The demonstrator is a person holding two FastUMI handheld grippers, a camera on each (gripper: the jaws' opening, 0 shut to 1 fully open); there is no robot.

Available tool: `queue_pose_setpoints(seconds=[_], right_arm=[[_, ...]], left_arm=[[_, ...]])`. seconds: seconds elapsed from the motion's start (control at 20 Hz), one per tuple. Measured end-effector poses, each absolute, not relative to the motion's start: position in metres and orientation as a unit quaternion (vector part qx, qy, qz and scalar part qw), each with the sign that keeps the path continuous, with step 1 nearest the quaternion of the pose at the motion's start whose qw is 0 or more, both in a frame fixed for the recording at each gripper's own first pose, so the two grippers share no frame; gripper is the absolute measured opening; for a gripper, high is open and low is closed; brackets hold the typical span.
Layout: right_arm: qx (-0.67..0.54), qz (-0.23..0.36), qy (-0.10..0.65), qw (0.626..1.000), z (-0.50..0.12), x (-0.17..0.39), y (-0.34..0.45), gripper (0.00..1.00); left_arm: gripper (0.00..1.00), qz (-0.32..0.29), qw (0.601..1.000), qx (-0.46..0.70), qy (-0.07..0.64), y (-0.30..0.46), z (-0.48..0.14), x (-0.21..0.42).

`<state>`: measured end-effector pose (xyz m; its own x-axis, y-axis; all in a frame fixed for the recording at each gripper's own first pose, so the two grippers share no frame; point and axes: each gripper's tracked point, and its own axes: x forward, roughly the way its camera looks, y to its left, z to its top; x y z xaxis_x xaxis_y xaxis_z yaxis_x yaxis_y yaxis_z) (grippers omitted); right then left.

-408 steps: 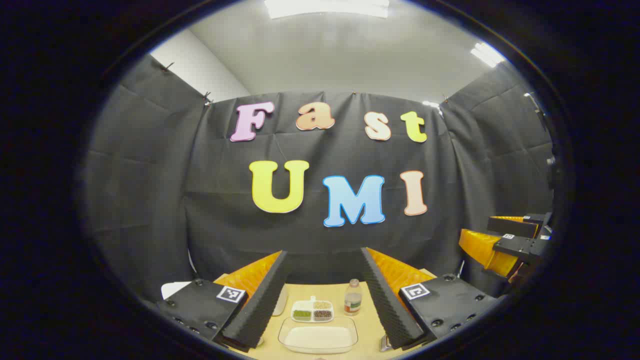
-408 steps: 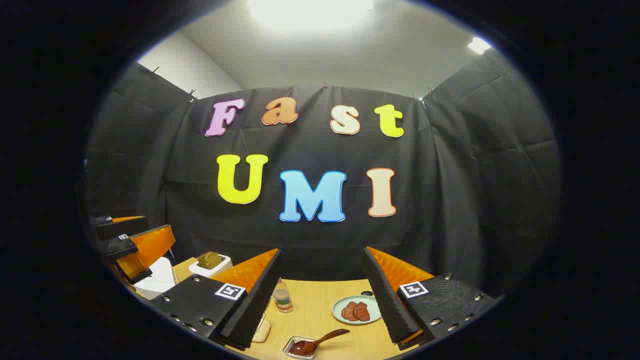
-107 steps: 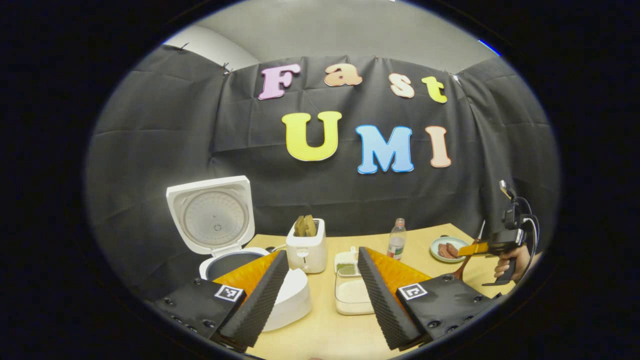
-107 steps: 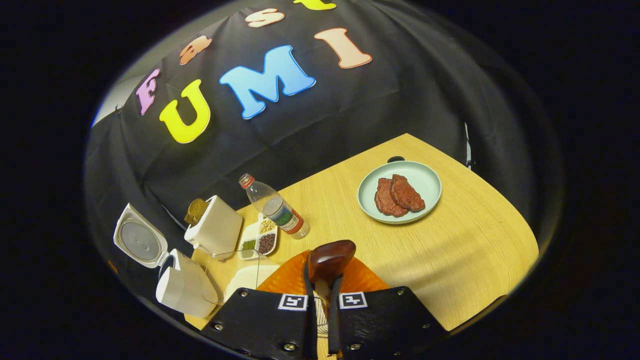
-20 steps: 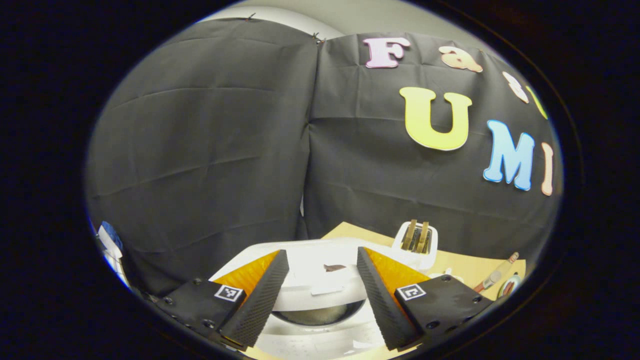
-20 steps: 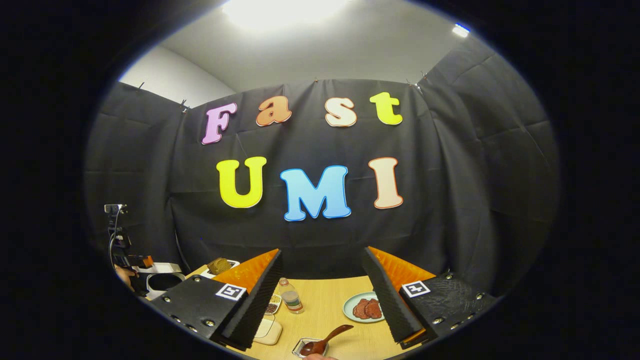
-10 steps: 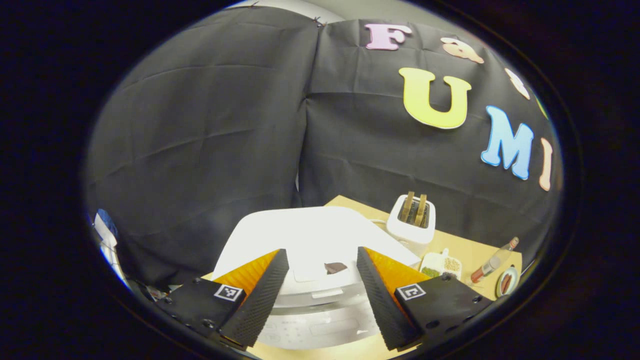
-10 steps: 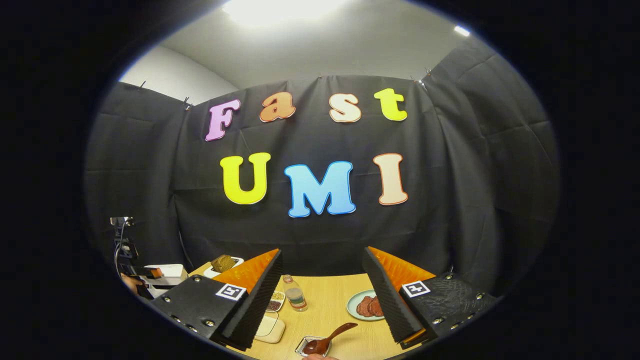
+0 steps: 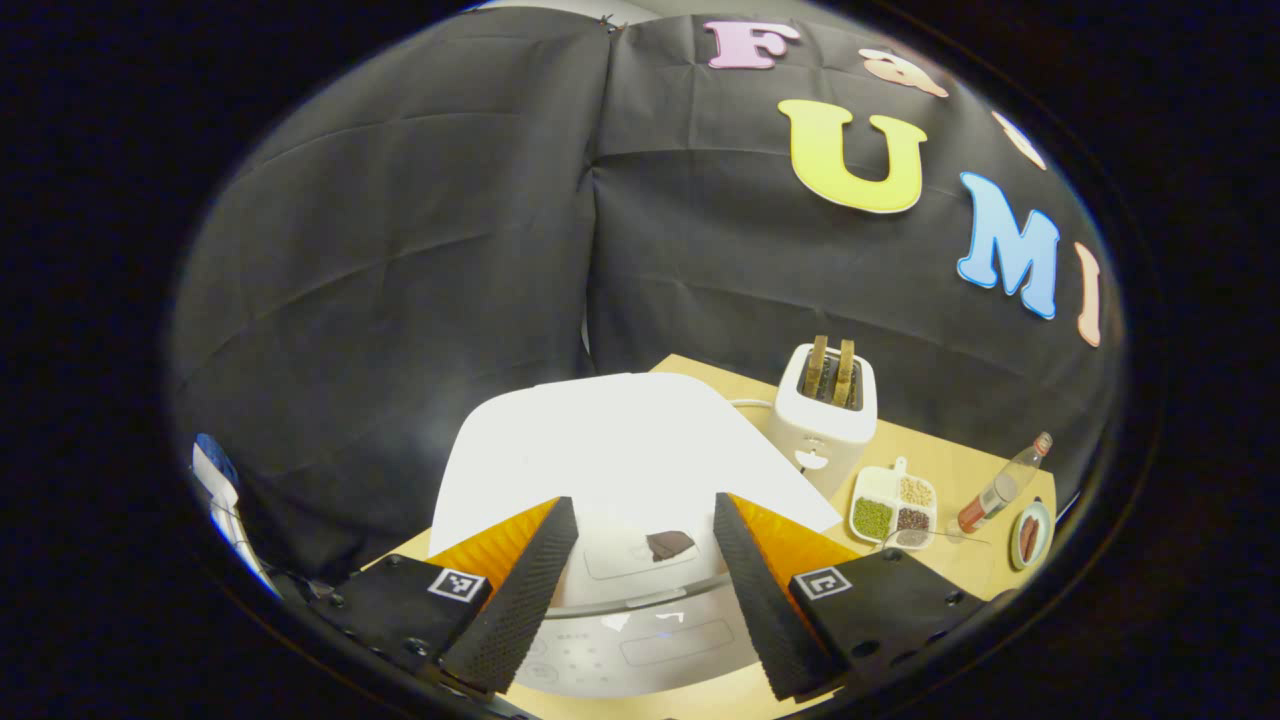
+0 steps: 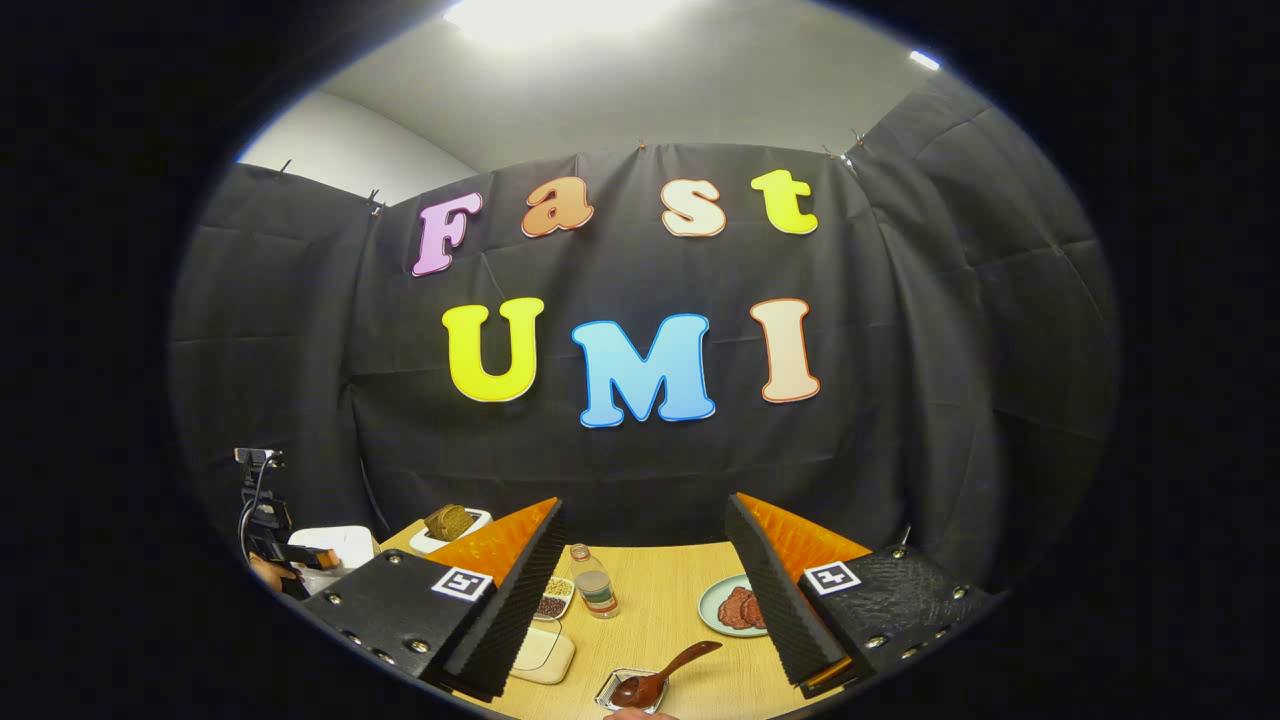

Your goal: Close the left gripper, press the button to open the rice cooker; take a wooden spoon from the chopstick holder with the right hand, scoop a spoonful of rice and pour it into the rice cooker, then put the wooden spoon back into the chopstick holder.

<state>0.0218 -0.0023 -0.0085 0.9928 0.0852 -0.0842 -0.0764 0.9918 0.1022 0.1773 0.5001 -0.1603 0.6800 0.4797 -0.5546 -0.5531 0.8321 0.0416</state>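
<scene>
While both claws gape empty, the left claw (image 9: 640, 560) hovers over the closed rice cooker (image 9: 610, 450), labels unreadable.

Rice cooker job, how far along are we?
It looks finished. The wooden spoon, held in the right gripper seconds ago, lies back in the chopstick holder, and that gripper is open and empty. The rice cooker, whose lid was up earlier, is shut again under the open left gripper. Any rice inside is hidden. Nothing visible is left to do.
</scene>
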Motion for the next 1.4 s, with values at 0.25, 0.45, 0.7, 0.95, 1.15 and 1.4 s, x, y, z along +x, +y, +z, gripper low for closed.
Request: queue_pose_setpoints(seconds=[0.25,0.45,0.7,0.95,1.15,1.4], right_arm=[[0.050,0.041,0.053,0.996,-0.015,0.023,0.003,0.98],[0.049,0.043,0.058,0.996,-0.018,0.025,0.005,0.98],[0.053,0.046,0.065,0.995,-0.022,0.024,0.008,0.98],[0.055,0.052,0.064,0.995,-0.023,0.019,0.011,0.98],[0.056,0.047,0.062,0.995,-0.021,0.014,0.004,0.98],[0.057,0.036,0.045,0.997,-0.008,0.012,-0.004,0.98]], left_arm=[[0.96,0.278,0.911,-0.064,0.299,0.500,-0.170,0.176],[0.96,0.279,0.911,-0.059,0.297,0.500,-0.169,0.176],[0.97,0.282,0.902,-0.055,0.321,0.500,-0.182,0.172],[0.97,0.286,0.904,-0.063,0.310,0.501,-0.177,0.176],[0.96,0.264,0.926,-0.057,0.264,0.494,-0.146,0.184],[0.96,0.200,0.969,-0.034,0.137,0.432,-0.028,0.201]])
